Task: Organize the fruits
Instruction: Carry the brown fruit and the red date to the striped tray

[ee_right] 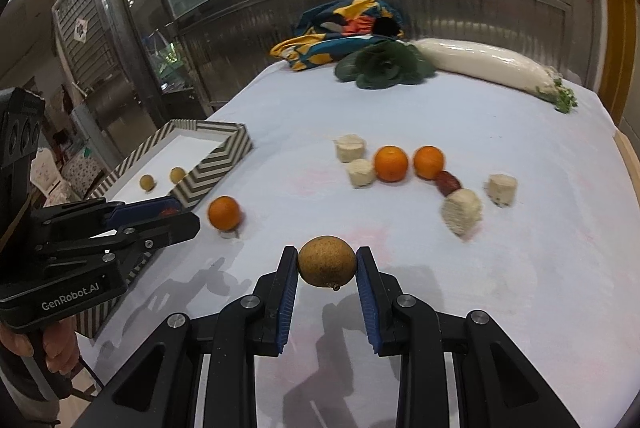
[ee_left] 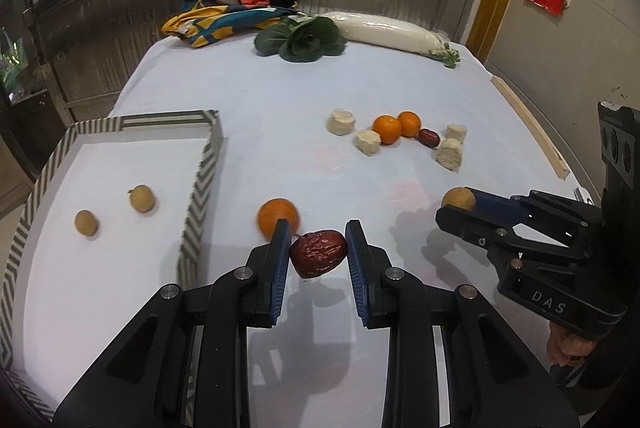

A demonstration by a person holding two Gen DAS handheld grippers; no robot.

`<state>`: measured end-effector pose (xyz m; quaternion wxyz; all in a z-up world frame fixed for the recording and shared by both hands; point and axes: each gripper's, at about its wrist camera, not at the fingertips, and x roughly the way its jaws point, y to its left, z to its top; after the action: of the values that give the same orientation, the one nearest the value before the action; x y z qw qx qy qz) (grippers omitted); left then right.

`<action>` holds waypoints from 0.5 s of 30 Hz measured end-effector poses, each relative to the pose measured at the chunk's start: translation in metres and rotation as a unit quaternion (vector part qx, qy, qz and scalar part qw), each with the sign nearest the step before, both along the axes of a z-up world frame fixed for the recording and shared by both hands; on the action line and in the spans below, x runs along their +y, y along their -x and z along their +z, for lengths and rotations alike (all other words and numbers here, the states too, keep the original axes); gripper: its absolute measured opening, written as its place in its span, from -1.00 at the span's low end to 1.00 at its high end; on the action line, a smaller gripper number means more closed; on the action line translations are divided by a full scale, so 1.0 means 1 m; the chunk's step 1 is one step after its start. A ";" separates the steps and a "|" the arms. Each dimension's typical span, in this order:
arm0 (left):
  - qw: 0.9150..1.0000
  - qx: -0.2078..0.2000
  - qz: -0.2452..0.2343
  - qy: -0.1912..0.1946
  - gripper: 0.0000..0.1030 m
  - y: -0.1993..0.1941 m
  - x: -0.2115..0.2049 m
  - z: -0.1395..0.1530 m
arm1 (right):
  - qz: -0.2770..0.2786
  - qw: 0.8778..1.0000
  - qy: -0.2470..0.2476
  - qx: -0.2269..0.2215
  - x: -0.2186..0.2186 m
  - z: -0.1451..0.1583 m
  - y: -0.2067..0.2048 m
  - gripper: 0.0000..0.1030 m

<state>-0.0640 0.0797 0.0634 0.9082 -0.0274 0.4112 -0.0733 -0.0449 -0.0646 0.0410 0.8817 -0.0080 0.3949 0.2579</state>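
Carrying fruit above the bench: left claw clamped on red date, right claw clamped on longan. Tray sits left; round longan could slip and roll off if the pinch loosens.

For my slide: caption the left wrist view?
Left gripper holds wrinkled red date beside striped tray; right gripper carries round tan longan.

i see the worktop under white cloth; on it lie a striped tray, three oranges, pale cut chunks, a dark date, greens, a white radish and folded colourful cloth.
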 end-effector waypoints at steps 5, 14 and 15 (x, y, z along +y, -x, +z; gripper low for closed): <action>1.000 -0.002 0.014 -0.002 -0.47 0.004 0.018 0.003 | 0.016 1.000 0.004 0.000 0.021 0.001 0.002 -0.45; 0.999 -0.004 0.047 -0.004 -0.47 0.008 0.055 0.006 | 0.040 0.999 0.009 -0.004 0.055 0.007 0.001 -0.45; 0.999 -0.003 0.051 -0.003 -0.47 0.008 0.060 0.006 | 0.043 0.999 0.010 -0.005 0.061 0.008 0.000 -0.45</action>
<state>-0.0720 0.1398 0.0692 0.9121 -0.0451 0.4067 -0.0261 -0.0454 -0.0040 0.0490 0.8715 -0.0353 0.3925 0.2917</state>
